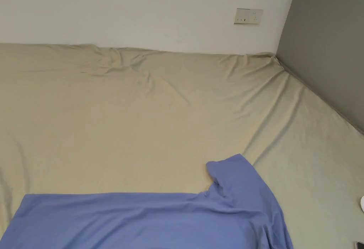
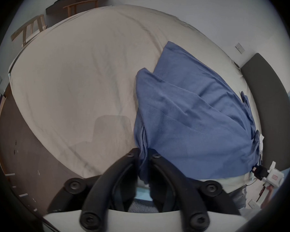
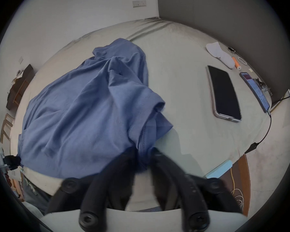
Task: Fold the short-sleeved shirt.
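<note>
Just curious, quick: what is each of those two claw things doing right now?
Left gripper: closed, pinching an edge of the blue short-sleeved cotton shirt.
Right gripper: closed on the same shirt, near a sleeve hem.

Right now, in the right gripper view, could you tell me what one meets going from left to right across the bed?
Blue shirt → dark-screened phone → lit phone on a cable, by the grey headboard. The right tongs grip the shirt's hem.
</note>
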A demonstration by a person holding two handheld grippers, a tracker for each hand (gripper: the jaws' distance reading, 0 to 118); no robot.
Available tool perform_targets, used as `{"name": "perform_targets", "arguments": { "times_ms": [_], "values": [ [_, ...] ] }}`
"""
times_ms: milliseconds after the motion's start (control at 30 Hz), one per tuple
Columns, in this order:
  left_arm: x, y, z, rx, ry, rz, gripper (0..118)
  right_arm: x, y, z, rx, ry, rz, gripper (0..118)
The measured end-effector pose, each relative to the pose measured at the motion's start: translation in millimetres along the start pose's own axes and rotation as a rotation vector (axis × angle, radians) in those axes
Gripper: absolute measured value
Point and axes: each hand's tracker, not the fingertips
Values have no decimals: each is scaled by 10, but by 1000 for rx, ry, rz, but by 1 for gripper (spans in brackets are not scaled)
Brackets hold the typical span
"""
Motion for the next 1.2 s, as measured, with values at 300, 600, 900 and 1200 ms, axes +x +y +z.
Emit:
{"name": "perform_targets", "arguments": {
  "times_ms": [300, 600, 900, 1200],
  "values": [
    [124, 502, 609, 249, -35, -59, 39, 93, 207, 639, 179, 42, -26, 48],
    [632, 1060, 359, 333, 5, -248, 1, -300, 585, 732, 247, 177, -10, 2],
    [907, 1968, -620, 245, -53, -274, 31, -553, 722, 470, 150, 157, 120, 2],
    [1101, 2386, -1398, 159, 64, -338, 75, -787, 912, 472, 140, 172, 207, 2]
  ]
}}
